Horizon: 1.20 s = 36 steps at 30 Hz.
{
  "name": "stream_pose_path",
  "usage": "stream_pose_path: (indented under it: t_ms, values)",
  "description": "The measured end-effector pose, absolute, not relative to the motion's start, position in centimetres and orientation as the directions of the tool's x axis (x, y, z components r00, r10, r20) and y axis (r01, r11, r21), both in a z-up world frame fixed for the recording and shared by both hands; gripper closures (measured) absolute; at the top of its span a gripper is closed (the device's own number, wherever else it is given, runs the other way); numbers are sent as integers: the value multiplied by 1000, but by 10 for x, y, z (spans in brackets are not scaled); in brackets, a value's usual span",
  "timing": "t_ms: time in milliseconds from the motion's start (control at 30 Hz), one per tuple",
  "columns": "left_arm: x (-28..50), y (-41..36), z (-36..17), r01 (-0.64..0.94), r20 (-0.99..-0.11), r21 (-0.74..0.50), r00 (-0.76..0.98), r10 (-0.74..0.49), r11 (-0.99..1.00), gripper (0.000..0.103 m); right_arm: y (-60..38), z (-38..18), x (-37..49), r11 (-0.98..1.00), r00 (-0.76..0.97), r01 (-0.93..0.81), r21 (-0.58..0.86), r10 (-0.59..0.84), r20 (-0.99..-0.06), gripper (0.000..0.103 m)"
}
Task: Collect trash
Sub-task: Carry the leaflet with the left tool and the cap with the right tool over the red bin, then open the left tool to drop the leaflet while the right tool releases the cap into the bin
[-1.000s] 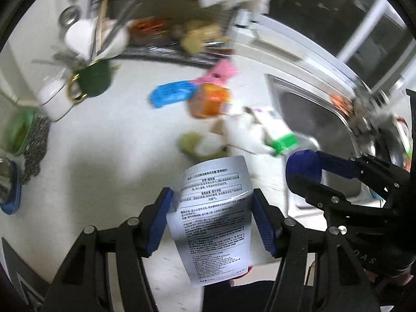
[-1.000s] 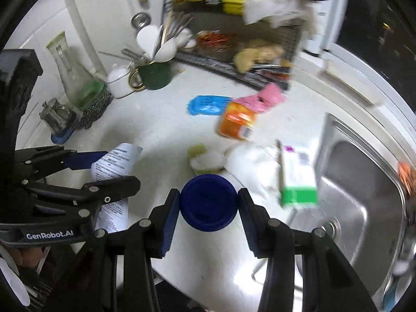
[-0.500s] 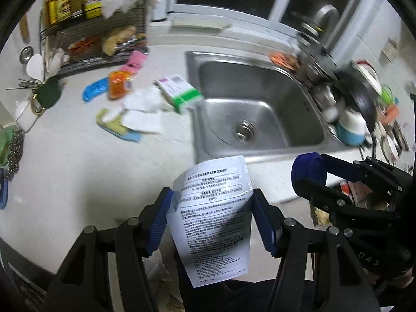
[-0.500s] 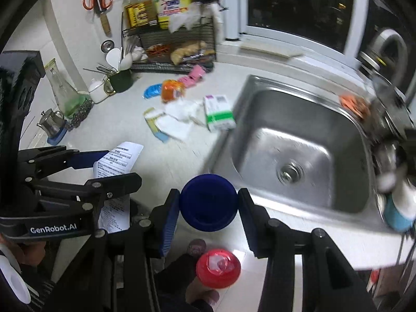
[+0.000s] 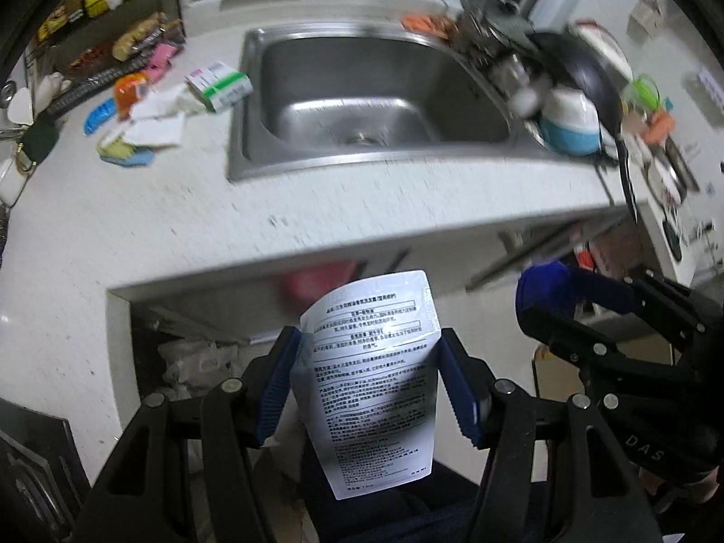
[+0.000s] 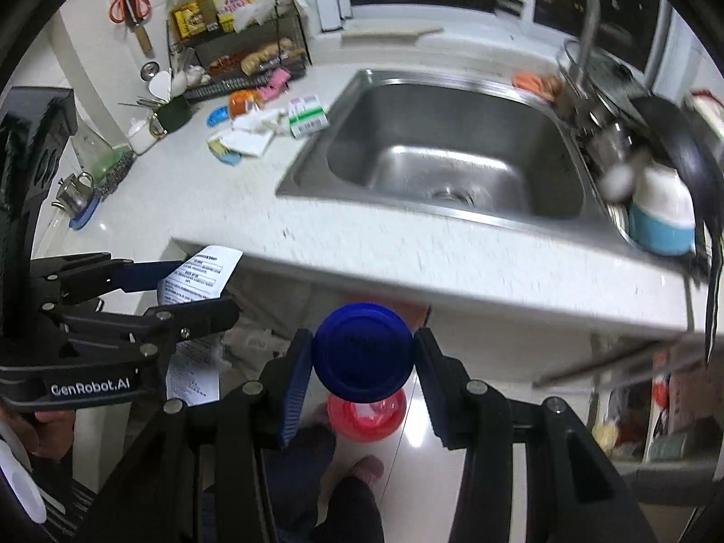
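Trash in transit: blue lid (image 6: pixel 362 350) clamped flat-face-forward in the right claw (image 6: pixel 363 378), directly above the red bin (image 6: pixel 366 416) on the floor, while the left claw (image 5: pixel 369 382), farther left, grips an upright printed sachet (image 5: pixel 373 384) before the surface (image 5: pixel 316 208) edge.

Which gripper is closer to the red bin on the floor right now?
Right. The right gripper, shut on the blue lid, hangs almost directly above the red bin. The left gripper, holding the printed leaflet, is off to its left.
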State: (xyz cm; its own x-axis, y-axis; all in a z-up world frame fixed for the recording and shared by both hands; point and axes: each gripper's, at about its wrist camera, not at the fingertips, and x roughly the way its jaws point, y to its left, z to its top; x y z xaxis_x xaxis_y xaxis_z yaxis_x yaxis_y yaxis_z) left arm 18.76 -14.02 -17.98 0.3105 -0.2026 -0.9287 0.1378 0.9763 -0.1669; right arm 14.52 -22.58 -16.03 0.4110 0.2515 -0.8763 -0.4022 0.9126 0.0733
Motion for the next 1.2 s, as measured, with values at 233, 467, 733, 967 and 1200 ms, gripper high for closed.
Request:
stream_pose_path:
  t_ms: [233, 467, 733, 967, 1200]
  values:
    - [178, -150, -226, 171, -940, -219, 226, -254, 961, 44, -232, -196, 134, 930, 362, -353, 106, 240, -901, 60]
    - [185, -149, -300, 167, -956, -219, 159, -246, 961, 44, -233, -265, 140, 944, 316, -315, 101, 205, -926, 60]
    - [188, -151, -418, 117, -969, -217, 95, -228, 969, 44, -235, -376, 150, 946, 269, -313, 80, 169, -948, 60]
    - [197, -164, -529, 114, -948, -302, 69, -311, 946, 44, -251, -471, 157, 945, 231, -318, 71, 150, -961, 60]
    - [204, -180, -613, 100, -942, -329, 39, -335, 939, 43, -273, -553, 160, 954, 207, -292, 63, 127, -970, 60]
